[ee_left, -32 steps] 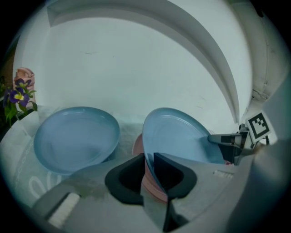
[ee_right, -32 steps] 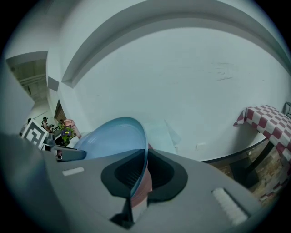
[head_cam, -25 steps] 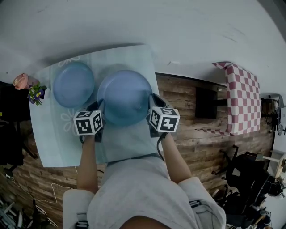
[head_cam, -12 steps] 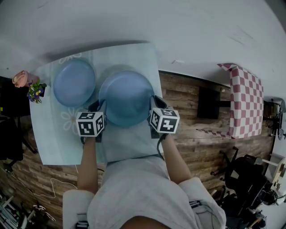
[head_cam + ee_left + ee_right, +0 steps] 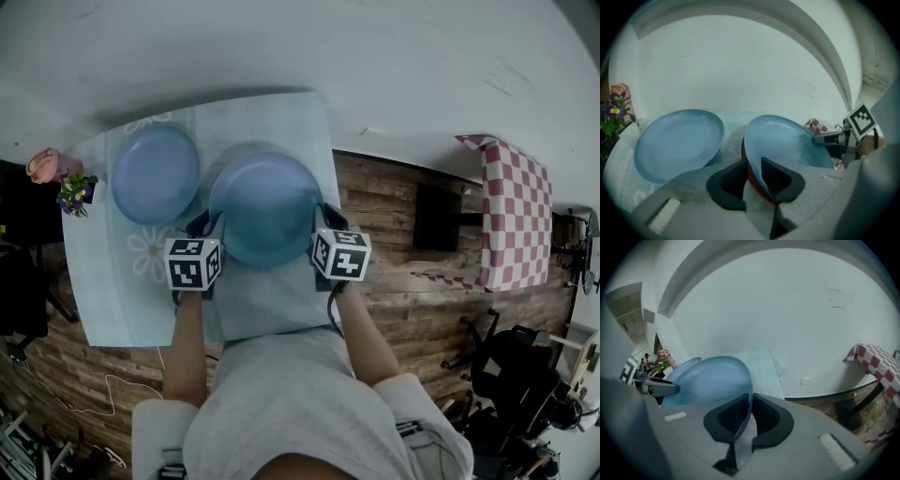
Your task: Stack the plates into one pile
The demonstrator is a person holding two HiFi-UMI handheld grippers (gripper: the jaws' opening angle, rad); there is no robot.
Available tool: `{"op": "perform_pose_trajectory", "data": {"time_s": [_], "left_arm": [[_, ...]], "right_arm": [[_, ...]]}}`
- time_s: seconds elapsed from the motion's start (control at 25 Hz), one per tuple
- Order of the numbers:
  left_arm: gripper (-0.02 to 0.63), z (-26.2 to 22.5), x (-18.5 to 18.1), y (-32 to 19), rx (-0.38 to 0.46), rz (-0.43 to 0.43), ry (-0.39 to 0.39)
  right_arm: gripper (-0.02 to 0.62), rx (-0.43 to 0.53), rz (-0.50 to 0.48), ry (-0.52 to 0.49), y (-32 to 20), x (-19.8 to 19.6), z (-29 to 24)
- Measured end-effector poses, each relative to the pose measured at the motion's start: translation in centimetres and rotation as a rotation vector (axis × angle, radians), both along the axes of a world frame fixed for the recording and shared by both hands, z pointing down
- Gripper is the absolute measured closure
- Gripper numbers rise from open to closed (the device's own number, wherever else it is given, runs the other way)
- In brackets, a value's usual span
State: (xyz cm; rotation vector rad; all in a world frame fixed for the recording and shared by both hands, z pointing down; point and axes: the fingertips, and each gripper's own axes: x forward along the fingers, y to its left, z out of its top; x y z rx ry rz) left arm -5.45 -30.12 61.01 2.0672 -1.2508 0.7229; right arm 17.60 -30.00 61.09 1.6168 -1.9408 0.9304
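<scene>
Two blue plates are on a pale table (image 5: 272, 117). The left plate (image 5: 155, 175) (image 5: 677, 143) lies flat by itself. The right plate (image 5: 265, 208) (image 5: 787, 140) (image 5: 712, 378) has a reddish underside and is flanked by both grippers. My left gripper (image 5: 208, 232) (image 5: 752, 166) has the plate's near-left rim between its jaws; they have just been opening, and a gap shows beside the rim. My right gripper (image 5: 323, 223) (image 5: 751, 401) is shut on the near-right rim. The two plates sit side by side, not overlapping.
A small pot of purple flowers (image 5: 75, 194) and a pink object (image 5: 42, 167) stand at the table's left edge. Beyond the table's right edge there is wooden floor (image 5: 394, 225), with a red-checked cloth (image 5: 511, 206) and office chairs (image 5: 525, 375) further right.
The right plate and the right gripper have sunk slightly toward the table. The left gripper stays where it was at the plate's rim.
</scene>
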Motion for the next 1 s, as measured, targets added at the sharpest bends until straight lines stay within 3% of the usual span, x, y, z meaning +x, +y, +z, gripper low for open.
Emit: {"op": "perform_pose_trajectory", "data": {"time_s": [0.24,0.48,0.6,0.68,0.88,1.0], "left_arm": [[0.423,-0.2,-0.3,0.0,0.039,-0.006,-0.035],[0.422,-1.2,-1.3,0.3,0.074,-0.036,-0.015],[0.424,-2.5,-1.6,0.3,0.131,-0.053,-0.001],[0.464,-3.8,-2.2,0.3,0.188,-0.07,0.011],[0.581,-7.8,-4.2,0.2,0.34,-0.123,0.007],[0.601,-10.2,-5.5,0.7,0.416,-0.159,0.006]], "right_arm": [[0.557,0.014,-0.009,0.03,0.0,0.0,0.1],[0.527,0.012,-0.072,0.086,0.1,-0.3,0.2],[0.518,0.059,-0.082,0.106,0.0,-0.3,-0.8],[0.52,0.126,-0.088,0.107,-0.3,-0.6,-2.5],[0.594,0.307,-0.14,0.081,-1.5,-3.0,-7.9],[0.595,0.402,-0.181,0.04,-1.9,-4.8,-11.3]]}}
